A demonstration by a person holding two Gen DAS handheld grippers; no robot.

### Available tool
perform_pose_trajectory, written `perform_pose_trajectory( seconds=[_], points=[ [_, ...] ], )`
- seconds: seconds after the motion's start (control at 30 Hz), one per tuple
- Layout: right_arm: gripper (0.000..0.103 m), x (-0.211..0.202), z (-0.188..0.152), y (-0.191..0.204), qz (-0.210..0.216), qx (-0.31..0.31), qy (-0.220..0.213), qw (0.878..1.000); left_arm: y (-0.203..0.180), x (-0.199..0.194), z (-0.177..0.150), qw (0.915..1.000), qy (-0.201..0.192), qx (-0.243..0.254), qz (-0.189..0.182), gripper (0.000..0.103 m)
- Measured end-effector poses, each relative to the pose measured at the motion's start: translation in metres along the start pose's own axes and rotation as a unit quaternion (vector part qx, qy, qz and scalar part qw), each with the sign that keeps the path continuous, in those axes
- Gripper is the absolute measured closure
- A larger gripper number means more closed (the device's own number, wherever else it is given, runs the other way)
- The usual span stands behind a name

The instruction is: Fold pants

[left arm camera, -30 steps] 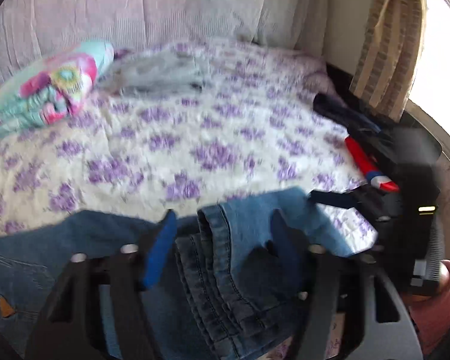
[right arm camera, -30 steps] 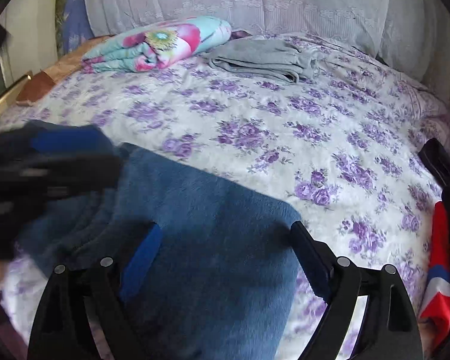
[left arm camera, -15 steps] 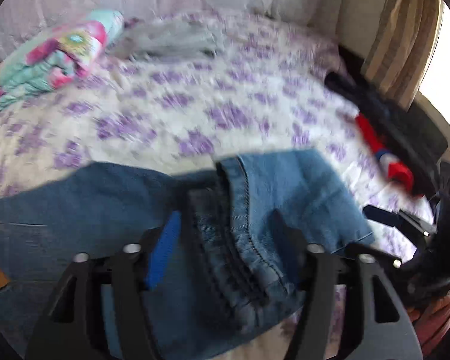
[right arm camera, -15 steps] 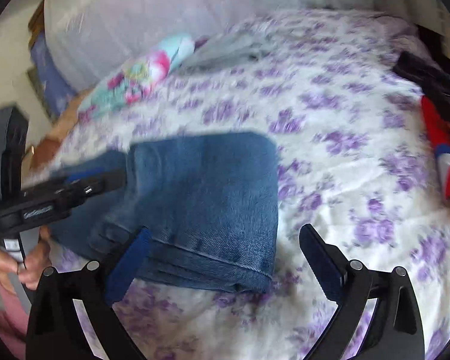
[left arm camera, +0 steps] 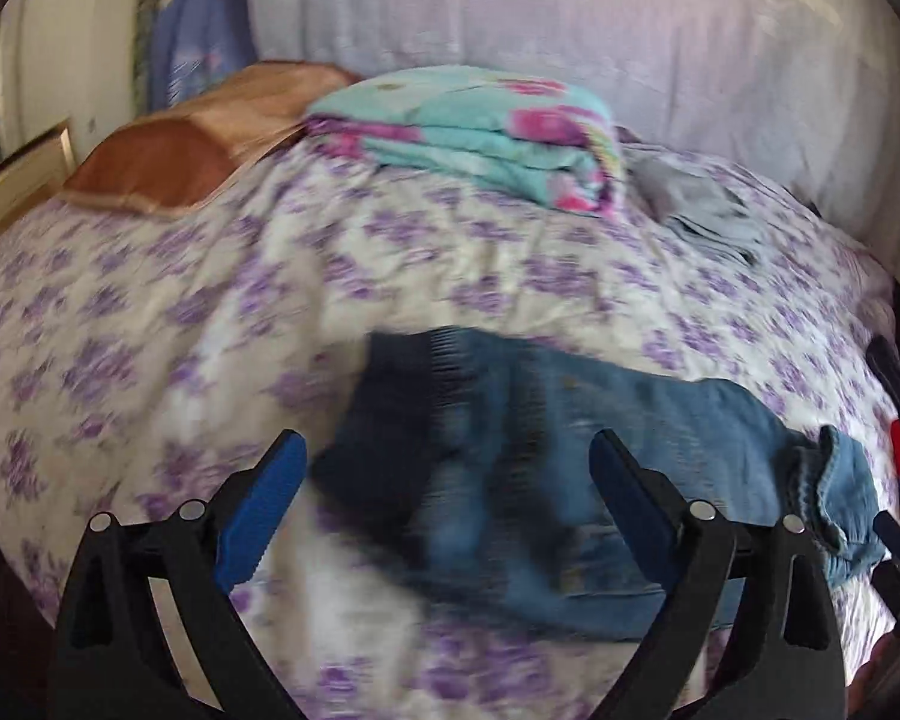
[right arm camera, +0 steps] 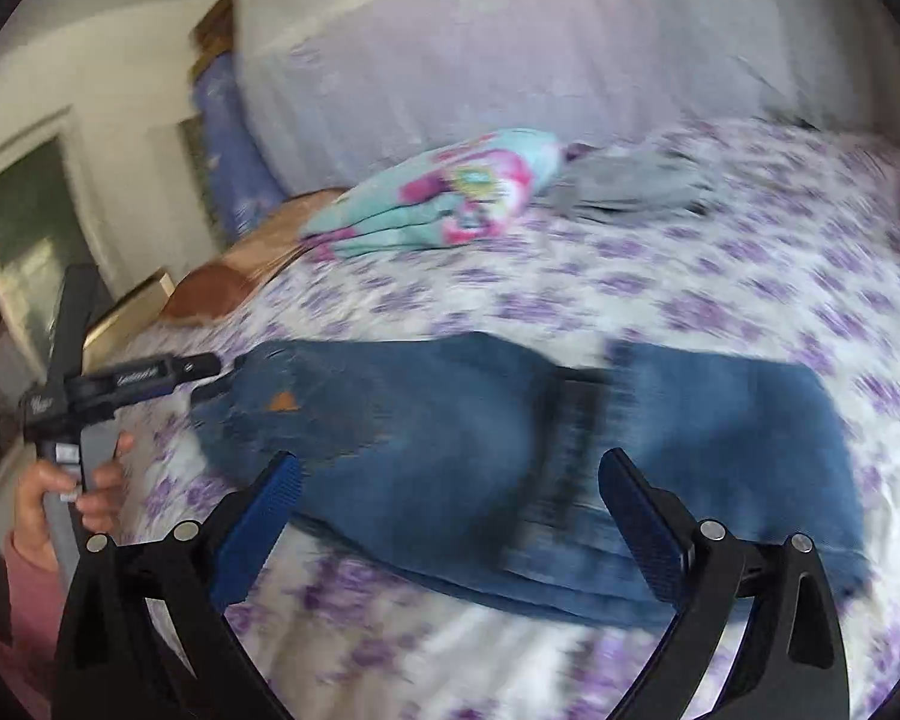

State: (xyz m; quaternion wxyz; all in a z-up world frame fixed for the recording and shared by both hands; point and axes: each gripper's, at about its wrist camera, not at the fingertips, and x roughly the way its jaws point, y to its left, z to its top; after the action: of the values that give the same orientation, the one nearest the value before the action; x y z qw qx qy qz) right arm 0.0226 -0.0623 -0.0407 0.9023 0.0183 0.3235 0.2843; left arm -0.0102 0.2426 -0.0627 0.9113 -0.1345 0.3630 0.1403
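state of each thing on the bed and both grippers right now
jeans: folded over, lying flat on the bedspread, not gripped
left gripper: open, holding nothing
right gripper: open, holding nothing
floral blanket: folded, stacked near the headboard
grey garment: folded, beside the blanket
bedspread: spread out, lightly wrinkled

Left tool (left arm camera: 444, 492) spread wide, nothing between the fingers. Right tool (right arm camera: 450, 501) likewise agape, empty. Left hand (right arm camera: 69, 489) wrapped round its handle.
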Motion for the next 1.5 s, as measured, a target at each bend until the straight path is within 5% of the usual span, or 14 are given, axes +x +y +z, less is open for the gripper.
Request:
perform_pose_trajectory(
  seconds=[0.2,0.4,0.57,0.9,1.2,1.4,1.5],
  points=[
    [0.003,0.050,0.001,0.104,-0.008,-0.198,0.054,0.979,0.050,0.004,-0.006,0.9983,0.016,-0.055,-0.013,0.010],
    [0.004,0.090,-0.016,0.173,-0.033,-0.343,0.074,0.936,0.078,0.015,-0.008,0.9933,0.045,-0.084,-0.065,0.010],
    [0.004,0.113,-0.018,0.186,-0.051,-0.359,0.098,0.927,0.090,0.024,-0.004,0.9867,0.062,-0.103,-0.109,0.010],
    [0.004,0.148,-0.022,0.198,-0.108,-0.391,0.079,0.911,0.093,0.044,0.002,0.9883,0.077,-0.084,-0.101,0.010],
    [0.004,0.147,-0.025,0.199,-0.123,-0.395,0.050,0.909,0.085,0.048,0.009,0.9892,0.087,-0.068,-0.097,0.010],
    [0.051,0.134,-0.036,0.206,-0.097,-0.414,0.044,0.904,0.079,0.043,0.009,0.9895,0.090,-0.059,-0.097,0.010],
    [0.063,0.126,-0.031,0.203,-0.089,-0.394,0.036,0.914,0.082,0.040,0.009,0.9864,0.095,-0.071,-0.114,0.010]
  ],
)
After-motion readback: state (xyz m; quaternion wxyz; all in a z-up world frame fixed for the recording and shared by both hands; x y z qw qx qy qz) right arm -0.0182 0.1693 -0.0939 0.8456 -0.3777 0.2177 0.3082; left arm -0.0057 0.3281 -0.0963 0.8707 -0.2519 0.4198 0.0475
